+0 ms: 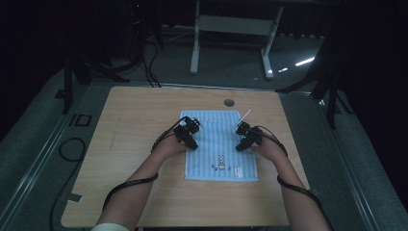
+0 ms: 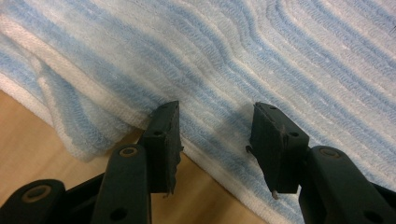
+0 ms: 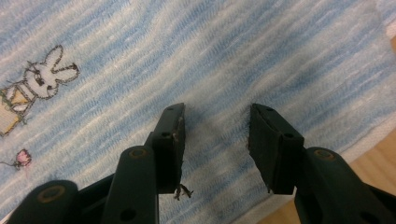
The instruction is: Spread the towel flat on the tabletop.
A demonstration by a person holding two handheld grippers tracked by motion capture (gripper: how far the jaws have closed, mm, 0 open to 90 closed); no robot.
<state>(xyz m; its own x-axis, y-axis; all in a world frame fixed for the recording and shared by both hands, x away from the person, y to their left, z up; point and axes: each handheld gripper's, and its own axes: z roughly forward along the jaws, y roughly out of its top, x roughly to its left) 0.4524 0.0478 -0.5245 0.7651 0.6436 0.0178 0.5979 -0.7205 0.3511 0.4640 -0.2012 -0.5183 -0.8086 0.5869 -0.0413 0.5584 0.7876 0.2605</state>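
Observation:
A blue-and-white striped towel (image 1: 219,147) lies folded flat on the wooden table (image 1: 134,120), with a small rabbit embroidery (image 1: 221,162) near its front edge. My left gripper (image 1: 188,132) sits at the towel's left edge. In the left gripper view its jaws (image 2: 212,112) stand apart over the towel's (image 2: 261,56) layered border, pinching nothing. My right gripper (image 1: 246,136) is at the towel's right side. In the right gripper view its jaws (image 3: 215,112) are apart above the cloth (image 3: 210,56), with the rabbit (image 3: 39,79) off to their left.
A thin white stick (image 1: 246,114) lies just past the towel's far right corner. A round cable hole (image 1: 229,102) sits near the table's far edge. A white desk frame (image 1: 231,29) stands behind the table, and cables (image 1: 72,149) trail on the floor at the left.

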